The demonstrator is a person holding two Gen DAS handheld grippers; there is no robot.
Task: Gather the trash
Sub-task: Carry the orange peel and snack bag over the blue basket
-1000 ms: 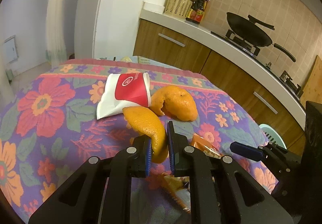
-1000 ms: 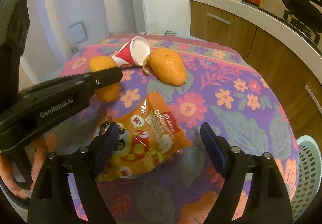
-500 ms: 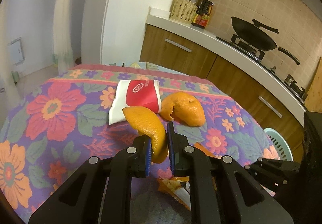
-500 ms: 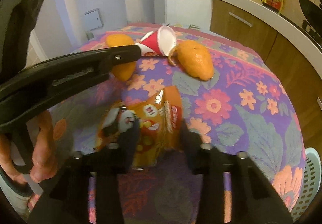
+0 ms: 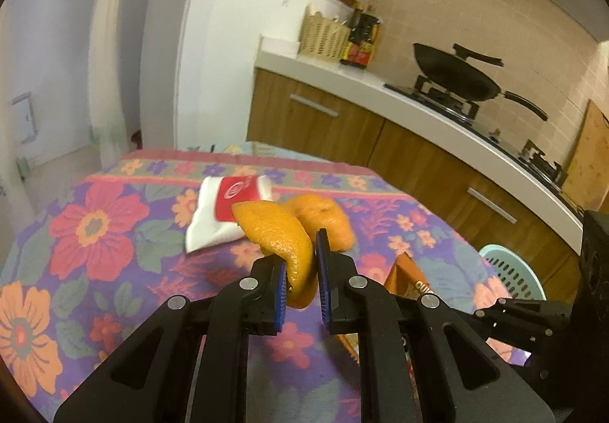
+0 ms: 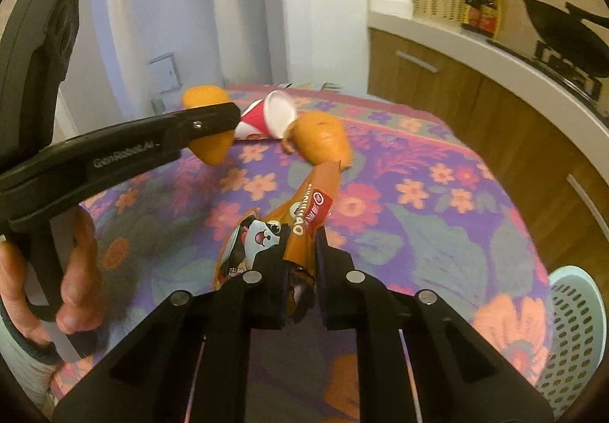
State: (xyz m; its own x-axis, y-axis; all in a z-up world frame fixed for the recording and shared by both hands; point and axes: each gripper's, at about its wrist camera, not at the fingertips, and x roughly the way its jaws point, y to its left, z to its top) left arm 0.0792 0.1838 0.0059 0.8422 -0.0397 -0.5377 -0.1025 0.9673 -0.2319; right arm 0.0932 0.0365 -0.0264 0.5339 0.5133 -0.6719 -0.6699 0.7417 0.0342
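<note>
My left gripper is shut on a curved piece of orange peel and holds it above the floral tablecloth. In the right wrist view that gripper crosses from the left with the same peel. The jaws of my right gripper are closing, and their pads pinch the crumpled orange snack bag, which stands up off the cloth. A second orange peel and a red and white paper cup lie on their sides further back on the table.
A pale green perforated basket stands beside the table's right edge. A hand grips the left tool's handle at lower left. Behind the table runs a kitchen counter with wooden cabinets and a black wok.
My right gripper's jaws have closed from wide open onto the snack bag, which now stands crumpled and raised. The left gripper has lifted a little with its peel.
</note>
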